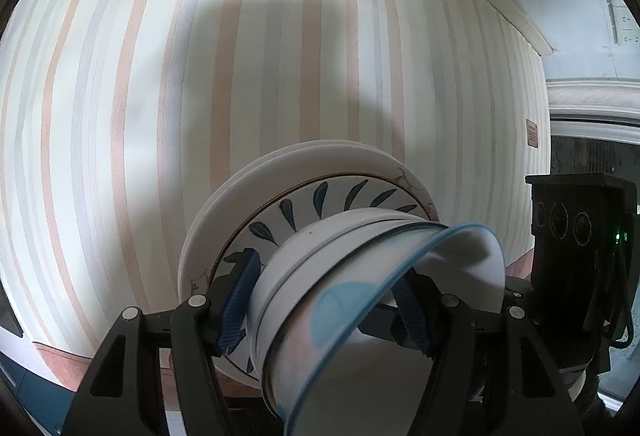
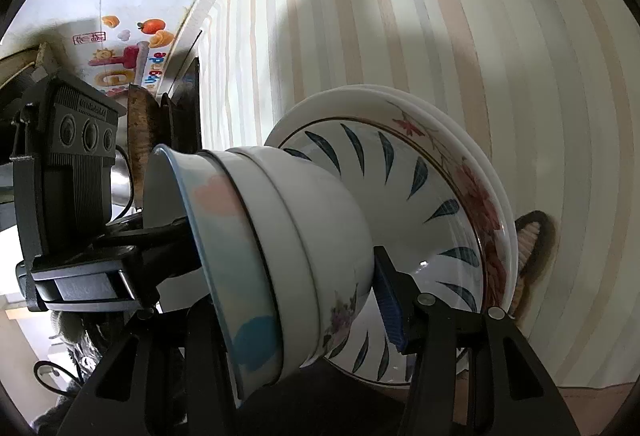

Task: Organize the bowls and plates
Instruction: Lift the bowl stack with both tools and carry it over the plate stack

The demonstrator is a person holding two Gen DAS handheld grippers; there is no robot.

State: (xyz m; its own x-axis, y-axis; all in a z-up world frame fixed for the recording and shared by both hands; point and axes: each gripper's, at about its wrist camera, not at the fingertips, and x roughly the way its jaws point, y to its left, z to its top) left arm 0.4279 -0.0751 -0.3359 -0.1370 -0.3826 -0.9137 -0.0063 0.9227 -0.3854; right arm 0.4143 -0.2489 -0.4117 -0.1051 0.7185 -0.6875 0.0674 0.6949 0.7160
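A nest of small bowls [image 1: 304, 268] [image 2: 304, 220] sits between both grippers, with a blue-rimmed bowl [image 1: 360, 316] [image 2: 224, 244] innermost. My left gripper [image 1: 324, 308] is shut on its wall, one blue pad [image 1: 236, 300] outside and the other inside the rim. On the opposite side my right gripper [image 2: 296, 300] is shut on the same nest; its far finger is hidden by the bowls. Beneath lie a blue-leaf bowl [image 1: 320, 195] [image 2: 416, 175] and white plates [image 1: 248, 175] [image 2: 472, 139], one floral. Whether these rest on the table I cannot tell.
A striped tablecloth [image 1: 200, 75] [image 2: 500, 35] fills both views, with a broad shadow across it. The table's far edge [image 1: 500, 7] meets a pale wall. A dark round object [image 2: 536, 232] lies behind the plates. A wall sticker [image 2: 128, 63] shows at the left.
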